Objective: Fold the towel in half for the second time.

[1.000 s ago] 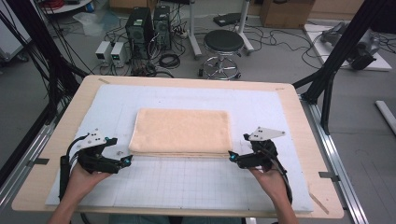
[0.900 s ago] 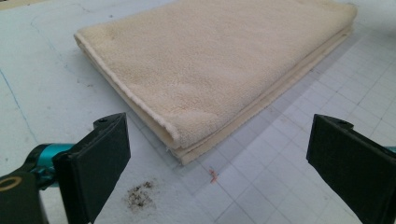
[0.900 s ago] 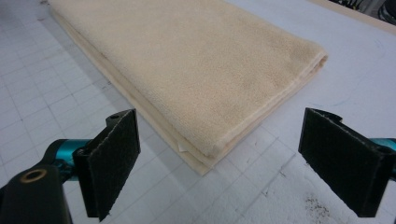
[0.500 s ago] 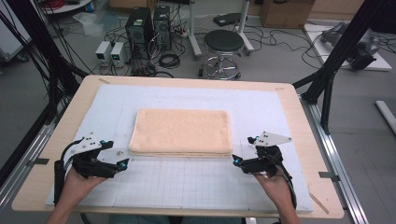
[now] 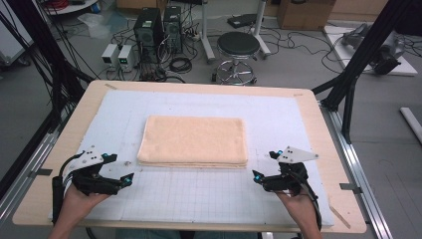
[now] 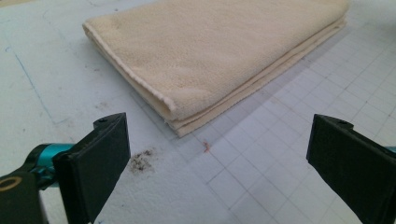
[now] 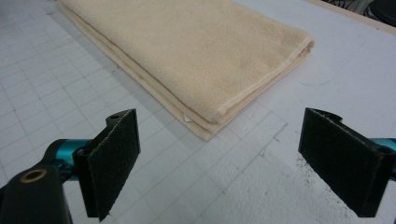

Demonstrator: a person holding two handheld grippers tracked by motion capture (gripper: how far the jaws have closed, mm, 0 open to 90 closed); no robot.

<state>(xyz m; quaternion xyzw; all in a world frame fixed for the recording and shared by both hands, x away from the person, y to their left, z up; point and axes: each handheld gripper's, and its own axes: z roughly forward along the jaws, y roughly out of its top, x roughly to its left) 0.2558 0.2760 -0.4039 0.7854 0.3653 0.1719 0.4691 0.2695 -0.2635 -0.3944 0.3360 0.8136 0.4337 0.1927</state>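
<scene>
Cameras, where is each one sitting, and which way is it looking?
High view: sits above the person's side of the table, looks forward and down; both forearms show, with the left gripper and right gripper.
Left gripper view: rides on the left gripper, looks along its open jaws at the near left corner of the towel.
Right gripper view: rides on the right gripper, looks along its open jaws at the towel's near right corner.
All three share the folded towel.
</scene>
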